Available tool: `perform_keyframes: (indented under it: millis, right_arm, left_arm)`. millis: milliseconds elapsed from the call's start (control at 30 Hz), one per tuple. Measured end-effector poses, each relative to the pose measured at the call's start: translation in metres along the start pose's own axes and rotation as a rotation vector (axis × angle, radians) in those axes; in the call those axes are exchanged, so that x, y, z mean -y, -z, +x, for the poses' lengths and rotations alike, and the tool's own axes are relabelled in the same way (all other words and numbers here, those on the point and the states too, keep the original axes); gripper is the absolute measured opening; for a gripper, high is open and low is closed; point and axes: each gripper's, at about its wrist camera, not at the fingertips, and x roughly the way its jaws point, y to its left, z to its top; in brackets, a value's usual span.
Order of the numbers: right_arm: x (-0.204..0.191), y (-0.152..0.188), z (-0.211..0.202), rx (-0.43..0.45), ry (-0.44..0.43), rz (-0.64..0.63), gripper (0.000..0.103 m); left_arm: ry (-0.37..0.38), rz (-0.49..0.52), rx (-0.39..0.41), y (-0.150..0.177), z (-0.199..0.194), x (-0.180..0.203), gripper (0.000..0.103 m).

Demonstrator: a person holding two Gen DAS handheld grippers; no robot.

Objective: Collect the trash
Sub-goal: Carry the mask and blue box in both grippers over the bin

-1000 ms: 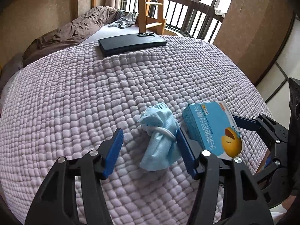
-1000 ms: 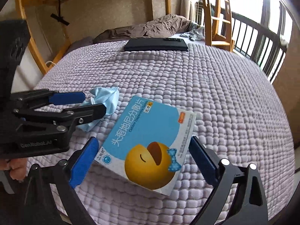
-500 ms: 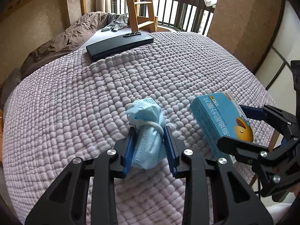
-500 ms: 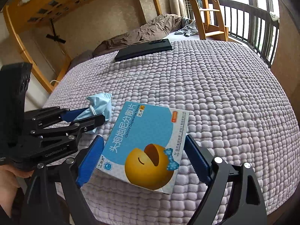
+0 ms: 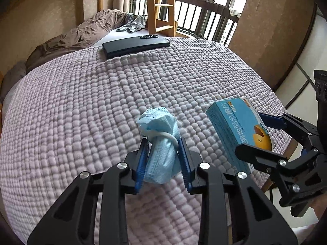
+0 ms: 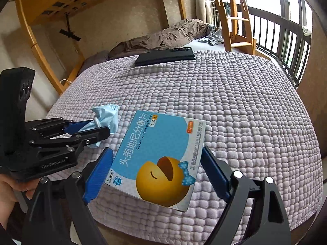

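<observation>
A crumpled light-blue face mask (image 5: 157,122) with a white ear loop is squeezed between the blue pads of my left gripper (image 5: 162,143), which is shut on it just above the lilac bubble blanket (image 5: 102,102). In the right wrist view the same mask (image 6: 106,116) sticks out of the left gripper (image 6: 96,126) at the left. My right gripper (image 6: 156,151) is shut on a blue medicine box (image 6: 159,143) with a yellow cartoon face, its pads pressing on the two long edges. In the left wrist view that box (image 5: 235,122) hangs tilted in the right gripper (image 5: 251,134), clear of the bed.
A flat black case (image 5: 136,46) lies at the blanket's far end, with a brown duvet (image 5: 71,38) and grey clothes behind it. A wooden bunk ladder (image 5: 161,6) and a balcony railing (image 6: 286,40) stand beyond. A hand (image 6: 10,187) holds the left gripper.
The left jaws went from wide apart to shut on the mask. The right jaws closed in onto the box's edges. Both grippers pulled back a little with their loads.
</observation>
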Motion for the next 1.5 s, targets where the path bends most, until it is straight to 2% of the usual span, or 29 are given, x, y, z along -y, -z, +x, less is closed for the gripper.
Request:
perform_keyframes:
  millis: [667, 1500]
  right_arm:
    - [-0.011, 0.024, -0.042, -0.002, -0.047, -0.052, 0.085]
    - [-0.023, 0.079, -0.092, -0.052, -0.09, -0.048, 0.085]
  left_arm:
    - [0.0, -0.046, -0.004, 0.033, -0.045, 0.006, 0.033]
    - [0.023, 0.008, -0.058, 0.08, -0.083, 0.026, 0.033]
